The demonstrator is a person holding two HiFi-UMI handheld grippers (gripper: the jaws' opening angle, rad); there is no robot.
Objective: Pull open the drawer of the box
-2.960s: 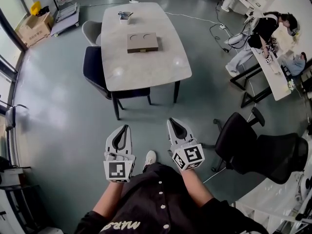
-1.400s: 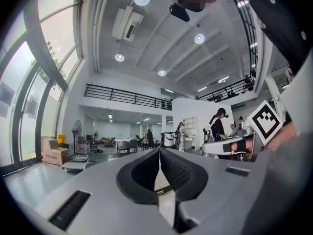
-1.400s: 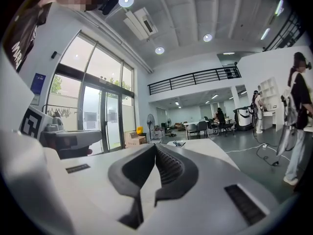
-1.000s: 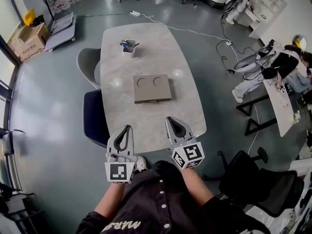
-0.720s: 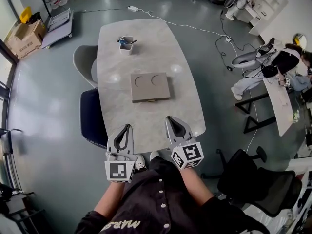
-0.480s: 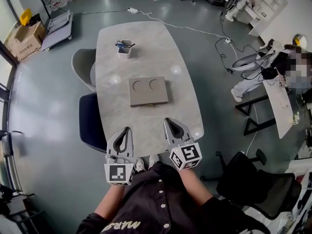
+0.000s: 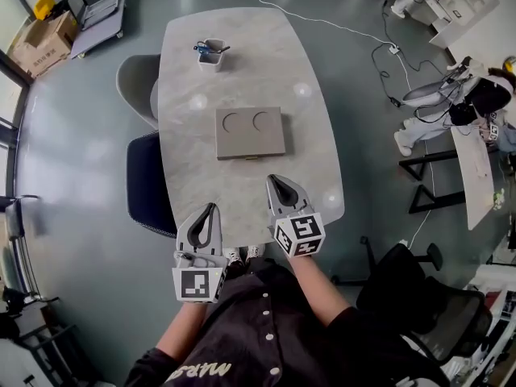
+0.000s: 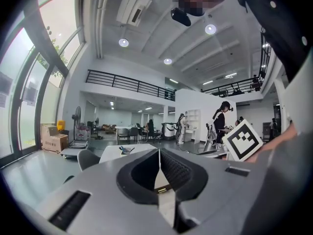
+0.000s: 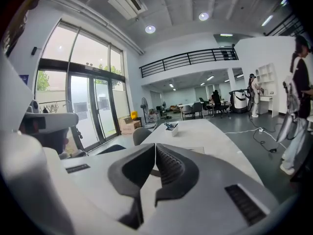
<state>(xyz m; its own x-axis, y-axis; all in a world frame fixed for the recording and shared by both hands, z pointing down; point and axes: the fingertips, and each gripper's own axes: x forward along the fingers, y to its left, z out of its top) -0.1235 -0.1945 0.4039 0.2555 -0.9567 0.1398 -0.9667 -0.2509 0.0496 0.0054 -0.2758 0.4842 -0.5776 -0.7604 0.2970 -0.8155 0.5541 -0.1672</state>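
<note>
Head view: the box [image 7: 250,133] lies flat mid-table [image 7: 242,55], ahead of the left claw [image 7: 201,224] and right claw [image 7: 284,193], which hover at the near edge, apparently approaching.

Left gripper view: the left claw is pressed together, empty.

Right gripper view: the right claw is likewise closed on nothing, aimed along the table.

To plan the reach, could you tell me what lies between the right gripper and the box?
Nothing. In the head view, only bare table separates the right gripper from the box.
</note>
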